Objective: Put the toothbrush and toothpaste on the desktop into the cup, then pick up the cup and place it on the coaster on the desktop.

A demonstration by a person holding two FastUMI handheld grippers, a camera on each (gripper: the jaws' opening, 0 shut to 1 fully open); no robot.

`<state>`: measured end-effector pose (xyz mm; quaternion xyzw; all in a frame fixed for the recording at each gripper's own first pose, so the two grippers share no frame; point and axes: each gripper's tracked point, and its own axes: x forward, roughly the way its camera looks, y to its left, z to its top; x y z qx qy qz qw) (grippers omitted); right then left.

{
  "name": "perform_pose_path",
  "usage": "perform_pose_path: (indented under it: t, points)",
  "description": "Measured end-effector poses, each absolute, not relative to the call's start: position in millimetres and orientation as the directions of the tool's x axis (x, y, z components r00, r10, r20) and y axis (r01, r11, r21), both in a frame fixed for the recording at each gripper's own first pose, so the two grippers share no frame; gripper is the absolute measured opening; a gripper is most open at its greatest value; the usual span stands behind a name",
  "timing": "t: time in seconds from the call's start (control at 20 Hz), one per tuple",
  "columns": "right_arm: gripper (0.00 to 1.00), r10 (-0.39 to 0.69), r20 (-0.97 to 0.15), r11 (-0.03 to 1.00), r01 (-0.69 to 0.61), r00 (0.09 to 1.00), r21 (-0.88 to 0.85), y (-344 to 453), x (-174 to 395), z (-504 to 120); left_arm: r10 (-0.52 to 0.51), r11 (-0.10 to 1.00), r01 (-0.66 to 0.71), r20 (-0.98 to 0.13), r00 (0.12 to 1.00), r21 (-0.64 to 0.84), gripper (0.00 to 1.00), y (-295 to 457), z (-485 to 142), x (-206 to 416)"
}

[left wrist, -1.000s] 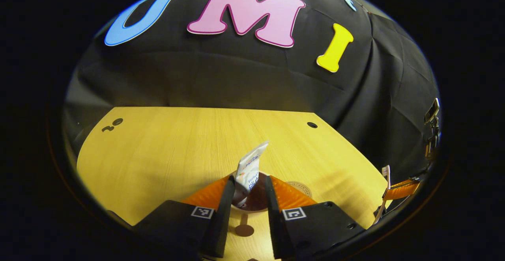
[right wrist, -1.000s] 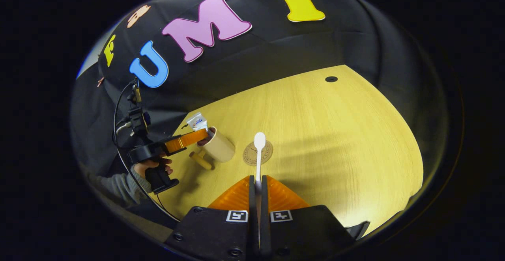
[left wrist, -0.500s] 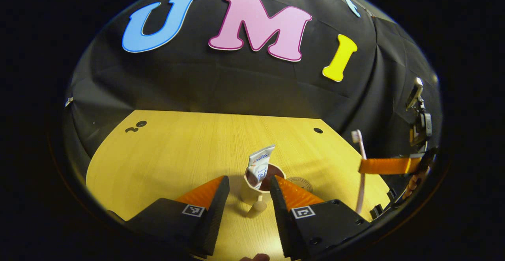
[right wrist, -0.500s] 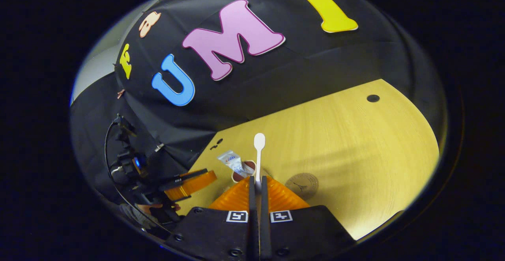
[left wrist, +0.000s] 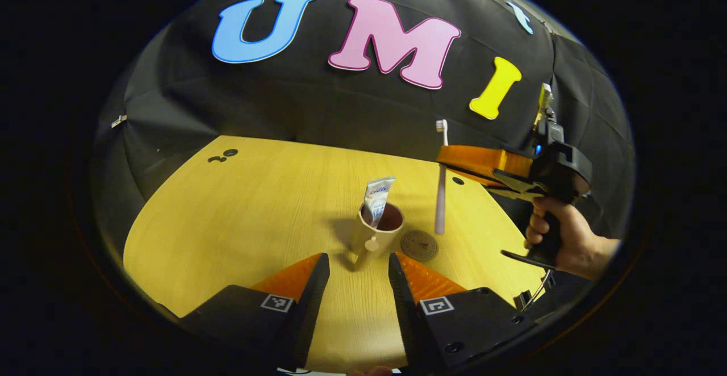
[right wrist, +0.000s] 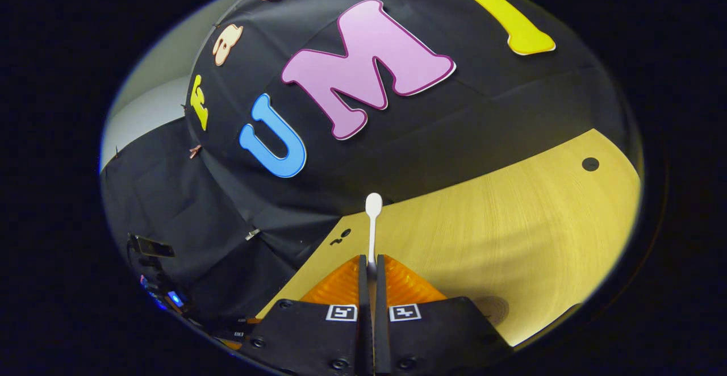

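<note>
A beige cup (left wrist: 376,235) with a dark inside stands on the wooden table (left wrist: 250,211). The white toothpaste tube (left wrist: 377,195) stands upright in it. A round brown coaster (left wrist: 419,245) lies just right of the cup; its edge shows as the coaster (right wrist: 492,308) in the right gripper view. My left gripper (left wrist: 353,263) is open, a little short of the cup, with nothing between its fingers. My right gripper (left wrist: 446,161), held by a hand (left wrist: 562,239), is shut on the pale toothbrush (left wrist: 441,194). The brush hangs upright, head up, above the coaster's far edge. In the right gripper view the toothbrush (right wrist: 372,225) sticks out of the gripper (right wrist: 369,262).
Small round holes (left wrist: 224,155) mark the table's far left, and another hole (left wrist: 458,180) lies at the far right. Black cloth walls the booth behind the table. Bare table (right wrist: 511,222) spreads left and front of the cup.
My left gripper has let go of the toothpaste, left it in the cup and drawn back, open. My right gripper has carried the toothbrush leftward and up, close to the cup.
</note>
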<state>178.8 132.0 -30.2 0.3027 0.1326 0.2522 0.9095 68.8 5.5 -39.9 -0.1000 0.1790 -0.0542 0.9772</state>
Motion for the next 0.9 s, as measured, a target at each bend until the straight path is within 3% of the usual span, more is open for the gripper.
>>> perform_pose_path:
  t: [0.5, 0.9]
  points:
    - [0.06, 0.548, -0.064, 0.672, -0.393, 0.834, 0.627, 159.2, 237.0, -71.1, -0.025, 0.971, -0.067, -0.377, 0.926, -0.228, 0.66, 7.6, -41.0, 30.1]
    - [0.06, 0.575, -0.131, 0.725, -0.429, 0.808, 0.539, 174.4, 234.7, -106.0, 0.02, 0.962, -0.13, -0.412, 0.911, -0.24, 0.66, 13.8, -57.5, 4.0]
